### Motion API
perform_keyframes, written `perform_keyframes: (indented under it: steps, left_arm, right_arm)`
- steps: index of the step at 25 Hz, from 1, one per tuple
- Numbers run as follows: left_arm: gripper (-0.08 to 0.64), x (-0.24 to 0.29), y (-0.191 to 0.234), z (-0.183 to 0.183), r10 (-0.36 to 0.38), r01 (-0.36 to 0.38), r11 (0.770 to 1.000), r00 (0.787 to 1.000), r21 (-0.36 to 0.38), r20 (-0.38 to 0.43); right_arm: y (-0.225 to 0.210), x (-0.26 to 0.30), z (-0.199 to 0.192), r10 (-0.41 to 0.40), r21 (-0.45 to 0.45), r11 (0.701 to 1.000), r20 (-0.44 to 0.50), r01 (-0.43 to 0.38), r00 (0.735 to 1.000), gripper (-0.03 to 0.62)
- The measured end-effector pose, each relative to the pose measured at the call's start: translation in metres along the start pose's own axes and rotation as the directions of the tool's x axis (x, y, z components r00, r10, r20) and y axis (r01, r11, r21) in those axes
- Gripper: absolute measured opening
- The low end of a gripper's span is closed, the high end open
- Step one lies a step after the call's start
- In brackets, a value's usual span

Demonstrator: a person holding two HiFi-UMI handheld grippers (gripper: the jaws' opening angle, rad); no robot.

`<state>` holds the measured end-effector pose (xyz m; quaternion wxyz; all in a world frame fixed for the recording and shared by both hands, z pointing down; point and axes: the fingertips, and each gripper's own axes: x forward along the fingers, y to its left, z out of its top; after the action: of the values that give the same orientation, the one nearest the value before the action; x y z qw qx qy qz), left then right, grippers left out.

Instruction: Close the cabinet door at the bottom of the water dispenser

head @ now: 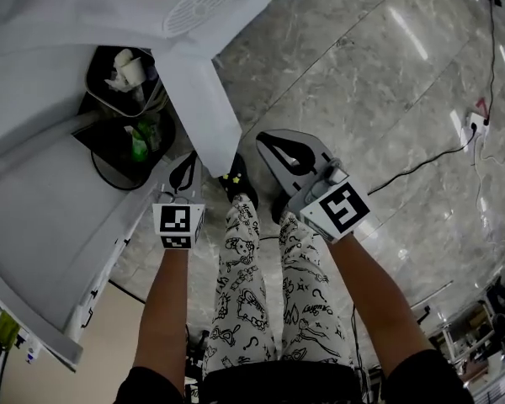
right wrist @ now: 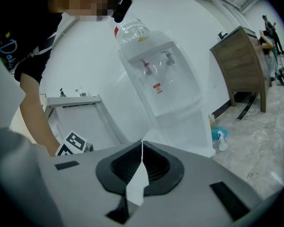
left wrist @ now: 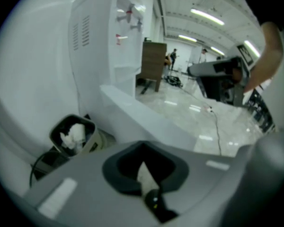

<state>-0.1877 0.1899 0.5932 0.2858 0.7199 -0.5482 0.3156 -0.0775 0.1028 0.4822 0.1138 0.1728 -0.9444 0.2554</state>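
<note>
**— Where is the door right now?**

— The door (head: 206, 99) at the bottom of the water dispenser (head: 59, 7) stands open. It is swung out over the marble floor (head: 387, 74) toward my legs. Its hinged side is up at the cabinet and its free edge is down near my shoe (head: 236, 182).

**— And your tools?**

— I hold one on each side of it. My left gripper (left wrist: 143, 148) is on the cabinet side, just beside the door's inner face. I cannot tell whether it touches. My right gripper (right wrist: 142, 145) is on the outer side, near the free edge, with a strip of floor showing between it and the door.

**— Are they holding anything?**

— No. The left gripper view shows its jaws drawn together, with only a thin sliver of light behind the tips. The right gripper view shows the same, a closed seam with nothing in it.

**— What is inside the cabinet?**

— A black bin (head: 122, 70) with crumpled white paper (left wrist: 73, 135) in it, sitting in the open compartment. Something green (head: 139, 144) is lower down, but I can't make out what it is.

**— Anything else around?**

— The right gripper view looks up at the dispenser's two taps (right wrist: 156, 63) and the water bottle (right wrist: 130, 30) on top. A black cable (head: 421, 165) runs across the floor, well off to my right.
</note>
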Motion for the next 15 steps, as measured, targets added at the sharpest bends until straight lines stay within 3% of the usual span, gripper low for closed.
perform_keyframes:
  steps: [6,10,15]
  left_arm:
    - [-0.003,0.017,-0.023,0.014,0.006,-0.009,0.996,1.000,-0.089,-0.027]
    - [-0.003,0.036,-0.050,0.046,0.024,-0.020,0.988,0.999,-0.153,0.025]
    - [-0.003,0.075,-0.082,0.090,-0.017,0.034,0.975,0.997,-0.219,0.079]
  right_arm:
    - [-0.039,-0.022,0.017,-0.044,-0.012,0.999,0.025,0.045,0.999,0.017]
    - [-0.067,-0.032,0.027,-0.047,-0.024,0.999,0.024,0.048,0.999,0.017]
    - [-0.104,-0.051,0.051,-0.079,-0.008,0.997,0.033,0.080,0.996,0.017]
